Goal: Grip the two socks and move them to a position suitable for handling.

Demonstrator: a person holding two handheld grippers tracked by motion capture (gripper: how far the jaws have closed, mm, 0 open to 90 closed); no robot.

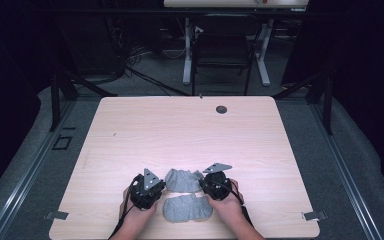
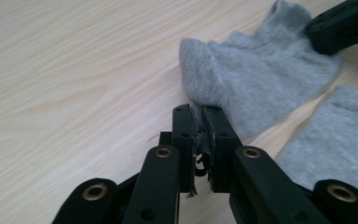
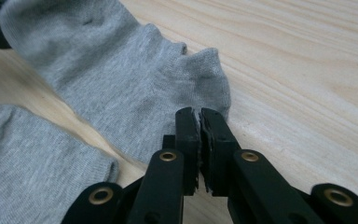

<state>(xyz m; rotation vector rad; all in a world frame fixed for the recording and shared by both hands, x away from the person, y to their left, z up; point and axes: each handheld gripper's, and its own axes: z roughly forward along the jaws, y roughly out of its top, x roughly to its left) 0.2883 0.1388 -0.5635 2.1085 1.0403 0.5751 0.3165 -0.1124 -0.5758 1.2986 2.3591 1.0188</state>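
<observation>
I see both of the person's forearms come in from the near edge of the pale wood-grain worktop [image 1: 190, 130], each hand wrapped around a black hand-held gripper. The two flank the far one of a pair of short grey knitted ankle socks; I take that far grey sock [image 1: 182, 180] as my landmark.

The left hand-held gripper [image 1: 152, 187] sits at the sock's left end, its grey three-cornered plate tilted up and its nose aimed inward at the fabric. In the left gripper view its jaws [image 2: 200, 123] stand almost together, with a thin edge of the sock's rounded end pinched between the pads; the cloth rises into a small fold just beyond the tips.

The right hand-held gripper [image 1: 215, 184] sits at the sock's right end, angled inward in the same way, so the two hand-held grippers face each other across it. In the right gripper view its jaws [image 3: 199, 122] are nearly closed on the rim of the sock's opening, whose two cuff lobes lie just ahead of the tips.

The sock lies flat on the worktop between the two grips. The second grey ankle sock [image 1: 187, 208] lies just nearer the person than the landmark sock, between the wrists, free of both hand-held grippers.
</observation>
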